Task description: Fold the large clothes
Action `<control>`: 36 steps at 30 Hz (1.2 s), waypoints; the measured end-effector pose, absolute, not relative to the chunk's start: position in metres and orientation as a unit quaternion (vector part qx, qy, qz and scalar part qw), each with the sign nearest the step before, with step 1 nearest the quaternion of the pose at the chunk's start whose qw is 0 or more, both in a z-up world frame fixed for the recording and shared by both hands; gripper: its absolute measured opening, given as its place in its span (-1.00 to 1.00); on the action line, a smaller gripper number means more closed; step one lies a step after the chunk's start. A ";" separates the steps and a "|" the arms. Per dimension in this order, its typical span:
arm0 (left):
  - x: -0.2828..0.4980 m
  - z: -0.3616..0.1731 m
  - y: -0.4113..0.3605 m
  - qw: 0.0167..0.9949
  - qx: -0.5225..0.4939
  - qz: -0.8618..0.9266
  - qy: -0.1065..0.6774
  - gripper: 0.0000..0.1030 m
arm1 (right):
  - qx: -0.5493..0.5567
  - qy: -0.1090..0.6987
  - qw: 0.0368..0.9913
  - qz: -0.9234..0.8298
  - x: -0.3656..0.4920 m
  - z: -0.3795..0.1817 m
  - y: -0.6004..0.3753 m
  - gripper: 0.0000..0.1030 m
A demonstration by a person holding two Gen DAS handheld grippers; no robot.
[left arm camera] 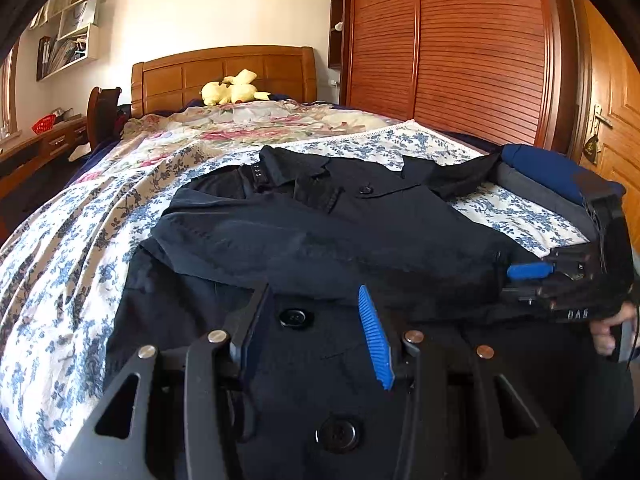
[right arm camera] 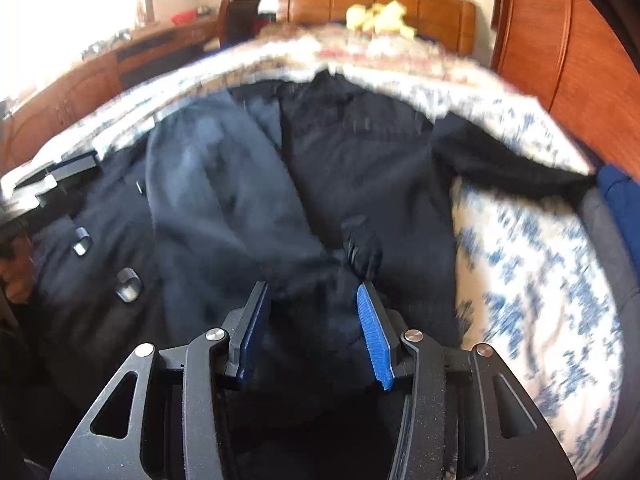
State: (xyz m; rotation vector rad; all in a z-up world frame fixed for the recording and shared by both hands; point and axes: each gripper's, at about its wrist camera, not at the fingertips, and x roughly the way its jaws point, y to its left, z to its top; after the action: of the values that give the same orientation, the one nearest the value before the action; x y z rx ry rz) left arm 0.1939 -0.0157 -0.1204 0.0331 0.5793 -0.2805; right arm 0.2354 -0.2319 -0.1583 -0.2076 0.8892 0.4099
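Observation:
A large black coat with dark buttons lies spread on the bed, collar toward the headboard; one sleeve is folded across its body. It fills the blurred right wrist view too. My left gripper is open just above the coat's lower front, near a button. My right gripper is open with its jaws around a bunch of the coat's fabric. It also shows at the coat's right edge in the left wrist view. The left gripper shows at the left edge of the right wrist view.
The bed has a blue floral sheet and a pink floral quilt. A yellow plush toy lies by the wooden headboard. A blue and grey cushion lies at the bed's right. A wardrobe stands right, a desk left.

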 end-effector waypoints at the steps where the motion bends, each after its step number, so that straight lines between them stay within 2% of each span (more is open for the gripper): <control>1: 0.196 -0.119 -0.016 0.949 0.018 -0.136 0.285 -0.16 | -0.096 0.422 0.879 0.200 0.234 -0.161 -0.233 -0.11; 12: 0.244 -0.103 -0.036 0.949 0.025 -0.131 0.286 -0.16 | -0.065 0.396 0.887 0.231 0.231 -0.167 -0.247 -0.09; 28: 0.271 -0.139 -0.055 0.943 0.057 -0.133 0.299 -0.16 | -0.066 0.396 0.884 0.238 0.231 -0.167 -0.247 -0.05; 36: 0.267 -0.139 -0.054 0.945 0.057 -0.138 0.291 -0.16 | -0.048 0.386 0.892 0.230 0.225 -0.131 -0.259 -0.05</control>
State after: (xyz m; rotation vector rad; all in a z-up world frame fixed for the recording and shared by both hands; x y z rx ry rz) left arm 0.2671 -0.0540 -0.1393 0.1153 0.5931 -0.2809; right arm 0.2252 -0.2589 -0.1307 -0.0986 0.8013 0.4779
